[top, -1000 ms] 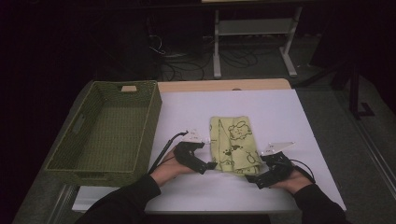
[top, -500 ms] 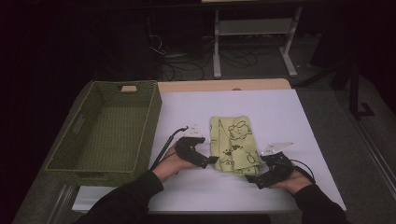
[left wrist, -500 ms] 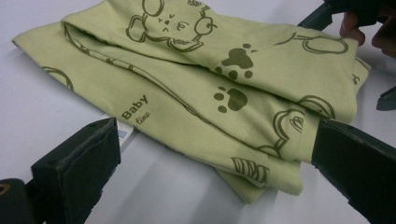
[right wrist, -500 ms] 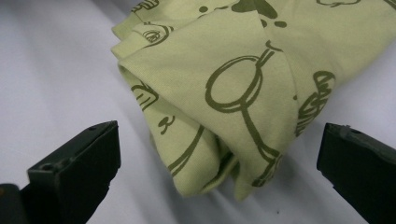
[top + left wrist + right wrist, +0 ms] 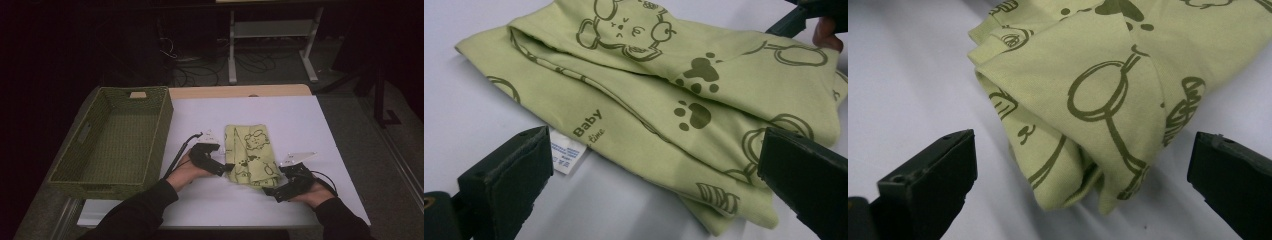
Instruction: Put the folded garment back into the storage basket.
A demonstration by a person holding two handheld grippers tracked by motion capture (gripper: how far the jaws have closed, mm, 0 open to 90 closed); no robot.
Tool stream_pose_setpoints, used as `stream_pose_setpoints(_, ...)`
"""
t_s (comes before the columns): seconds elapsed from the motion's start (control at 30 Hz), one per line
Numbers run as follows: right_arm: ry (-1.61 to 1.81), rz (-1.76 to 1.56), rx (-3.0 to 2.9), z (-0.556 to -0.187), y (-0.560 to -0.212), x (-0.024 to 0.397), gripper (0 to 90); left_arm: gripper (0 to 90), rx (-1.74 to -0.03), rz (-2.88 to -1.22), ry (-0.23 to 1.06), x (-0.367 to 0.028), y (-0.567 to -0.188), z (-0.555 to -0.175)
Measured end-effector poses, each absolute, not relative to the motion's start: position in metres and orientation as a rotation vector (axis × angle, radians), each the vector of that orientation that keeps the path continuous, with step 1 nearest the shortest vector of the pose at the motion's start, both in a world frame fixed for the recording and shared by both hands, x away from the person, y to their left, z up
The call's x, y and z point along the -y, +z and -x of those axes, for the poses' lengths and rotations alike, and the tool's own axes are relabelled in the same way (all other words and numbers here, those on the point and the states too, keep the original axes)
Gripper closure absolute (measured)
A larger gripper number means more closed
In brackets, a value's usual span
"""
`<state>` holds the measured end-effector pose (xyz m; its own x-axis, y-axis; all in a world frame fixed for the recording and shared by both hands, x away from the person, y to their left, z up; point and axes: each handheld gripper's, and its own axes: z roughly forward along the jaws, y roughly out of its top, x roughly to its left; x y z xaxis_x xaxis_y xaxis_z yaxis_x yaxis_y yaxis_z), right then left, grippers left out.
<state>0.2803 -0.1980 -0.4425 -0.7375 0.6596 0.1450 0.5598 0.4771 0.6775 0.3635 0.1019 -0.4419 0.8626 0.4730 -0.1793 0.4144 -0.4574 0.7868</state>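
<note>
We see a folded green baby cloth (image 5: 251, 155) lying near the front edge of the table (image 5: 310, 120). Our left claw (image 5: 228, 168) is spread wide at the cloth's left side. Our right claw (image 5: 270, 191) is spread wide at its front corner. A green basket (image 5: 80, 170) sits along the table's left edge.

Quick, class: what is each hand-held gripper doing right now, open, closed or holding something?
Left hand-held gripper: open, jaws either side of the green cloth, holding nothing.
Right hand-held gripper: open, facing the cloth's corner, holding nothing.
</note>
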Motion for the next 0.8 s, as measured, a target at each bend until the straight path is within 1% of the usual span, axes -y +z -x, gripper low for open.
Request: stream_pose_setpoints(0.8,1.114,-1.081,-2.574,-0.279,-0.441,0.198,0.0,0.2,-0.702,-2.081,0.097,-0.097,-0.441,-0.383)
